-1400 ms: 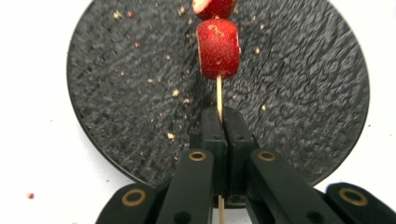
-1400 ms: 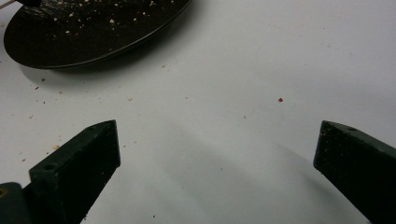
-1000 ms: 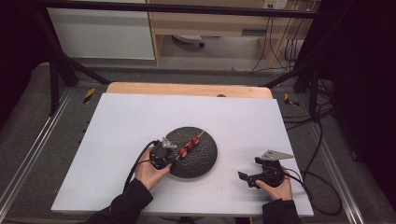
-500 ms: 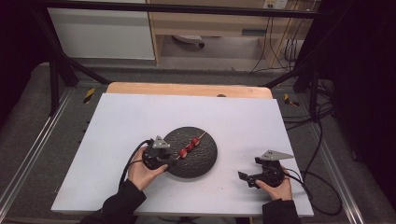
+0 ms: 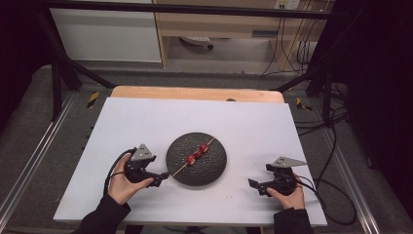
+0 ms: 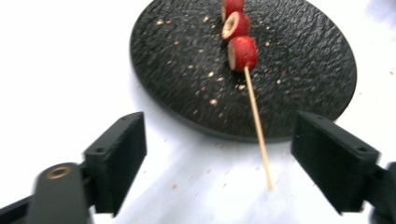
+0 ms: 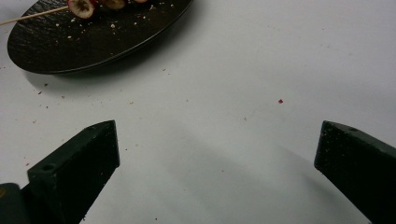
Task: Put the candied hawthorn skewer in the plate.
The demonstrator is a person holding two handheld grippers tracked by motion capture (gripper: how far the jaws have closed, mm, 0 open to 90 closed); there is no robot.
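No legible text, label, brand, number or sign on any surface in the three views; the yellow-and-black striped markers beside the table carry no lettering that can be read.

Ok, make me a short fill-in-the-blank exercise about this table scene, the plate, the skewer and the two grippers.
1. The thin wooden skewer carries ____ red fruit slices.
2. The slices lie on a round, textured plate whose colour is ____.
3. The bare end of the skewer points toward the ____ gripper, whose jaws have just been opening and hold nothing.
4. The right gripper rests on the white table with its jaws ____.

Missing words: three; black; left; open
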